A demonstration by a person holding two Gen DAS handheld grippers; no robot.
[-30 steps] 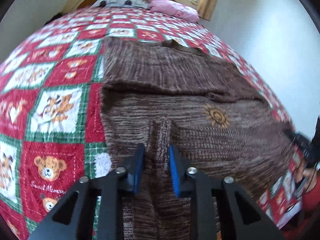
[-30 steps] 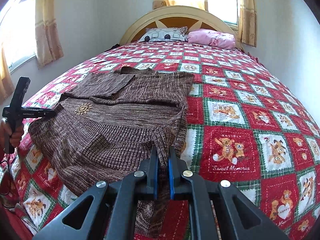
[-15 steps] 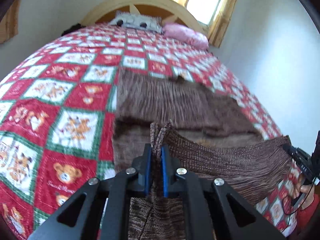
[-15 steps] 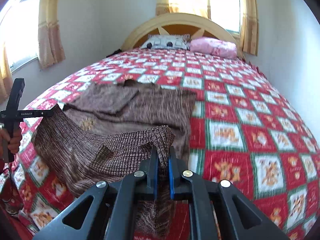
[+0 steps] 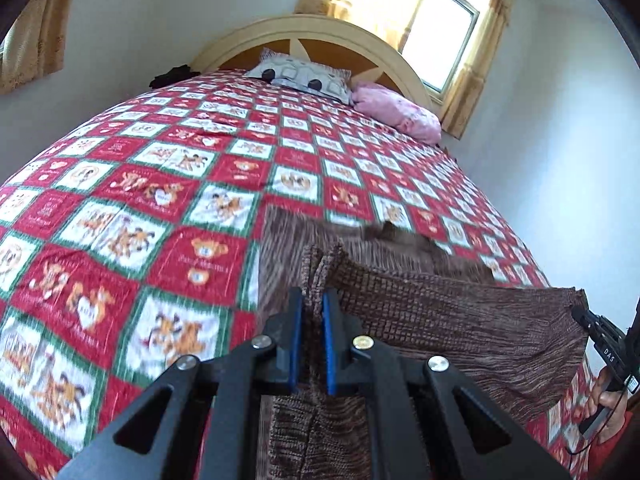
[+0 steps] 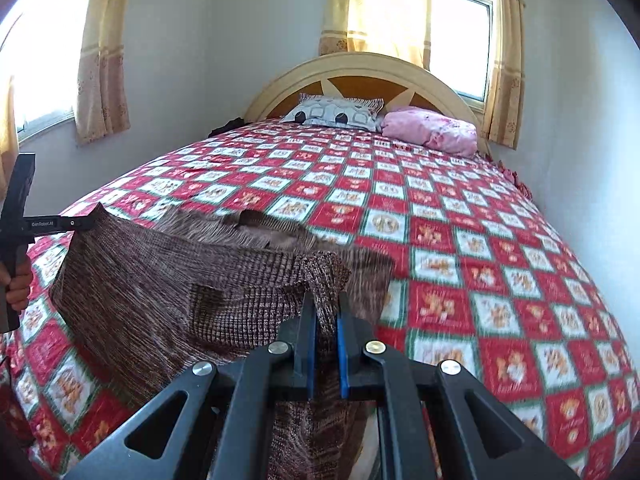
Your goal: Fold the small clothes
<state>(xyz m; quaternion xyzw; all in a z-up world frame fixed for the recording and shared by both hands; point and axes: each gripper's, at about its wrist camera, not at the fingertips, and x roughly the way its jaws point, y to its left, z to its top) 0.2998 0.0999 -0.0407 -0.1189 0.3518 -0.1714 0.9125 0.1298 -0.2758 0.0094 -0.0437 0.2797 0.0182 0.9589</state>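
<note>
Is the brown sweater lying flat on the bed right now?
No, both claws, left and right, hold the sweater's near edge lifted above the bed.

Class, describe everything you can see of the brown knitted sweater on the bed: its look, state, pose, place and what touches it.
The brown sweater is a mottled, ribbed-looking knit. Its near hem is lifted off the red patchwork bedspread and stretched into a taut band between two corners: the left gripper pinches one, the right gripper the other, with bunched fabric standing up between each pair of fingers. The far part lies flat on the bedspread, its neckline showing as a dark gap. Cloth hangs below both grippers.
</note>
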